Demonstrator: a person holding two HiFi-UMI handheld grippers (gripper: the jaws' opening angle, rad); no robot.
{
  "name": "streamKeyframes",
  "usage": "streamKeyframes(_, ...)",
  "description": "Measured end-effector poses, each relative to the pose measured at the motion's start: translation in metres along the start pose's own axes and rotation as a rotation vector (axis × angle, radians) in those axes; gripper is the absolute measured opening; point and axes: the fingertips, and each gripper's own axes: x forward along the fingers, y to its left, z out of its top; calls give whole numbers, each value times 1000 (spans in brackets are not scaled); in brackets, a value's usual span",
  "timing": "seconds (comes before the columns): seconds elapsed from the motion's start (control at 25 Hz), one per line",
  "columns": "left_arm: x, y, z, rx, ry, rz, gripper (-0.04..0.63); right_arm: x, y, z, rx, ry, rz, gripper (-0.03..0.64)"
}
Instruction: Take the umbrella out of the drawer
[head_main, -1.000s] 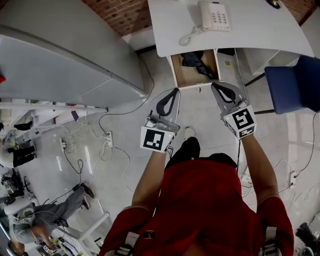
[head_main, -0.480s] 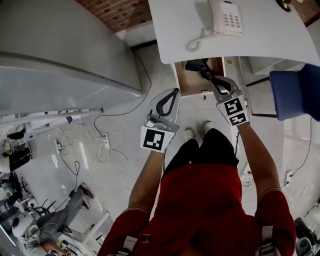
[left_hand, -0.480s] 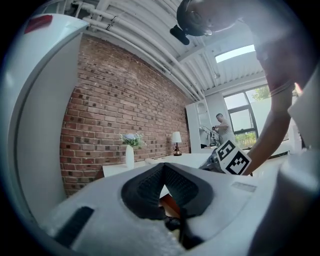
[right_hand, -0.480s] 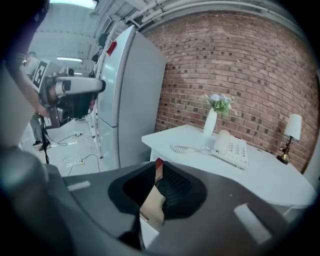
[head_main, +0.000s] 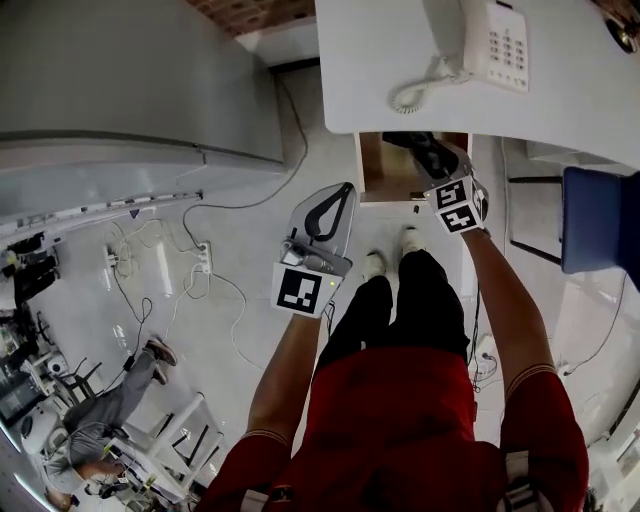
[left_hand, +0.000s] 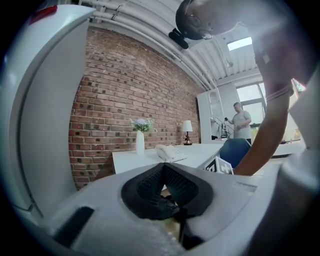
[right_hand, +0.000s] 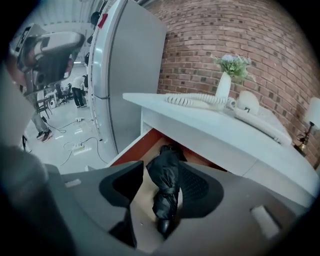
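A folded black umbrella (right_hand: 167, 182) lies in the open wooden drawer (right_hand: 134, 150) under the white desk (right_hand: 200, 122). My right gripper (right_hand: 162, 192) points down into the drawer. Its jaws are opening, with the umbrella between them and a gap beside the left pad (right_hand: 125, 185). In the head view the right gripper (head_main: 432, 158) covers most of the umbrella (head_main: 408, 141) in the drawer (head_main: 372, 172). My left gripper (head_main: 343, 190) hangs over the floor left of the drawer, shut and empty; its pads meet at the tip (left_hand: 162, 167).
A telephone (head_main: 495, 40) with a coiled cord sits on the desk (head_main: 360, 80). A tall grey cabinet (head_main: 130, 90) stands to the left, a blue chair (head_main: 600, 220) to the right. Cables (head_main: 200, 265) trail over the floor. A vase (right_hand: 223, 85) stands on the desk.
The right gripper has dropped from in front of the drawer down into it, and its jaws have parted around the umbrella. The left gripper has stayed shut, left of the drawer.
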Motion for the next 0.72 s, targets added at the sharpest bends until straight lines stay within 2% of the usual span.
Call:
streamKeyframes(0.32, 14, 18, -27, -28, 85, 76, -2, 75, -15, -42, -39, 129, 24, 285)
streamKeyframes(0.72, 9, 43, -48, -52, 133, 150, -2, 134, -15, -73, -69, 249, 59, 362)
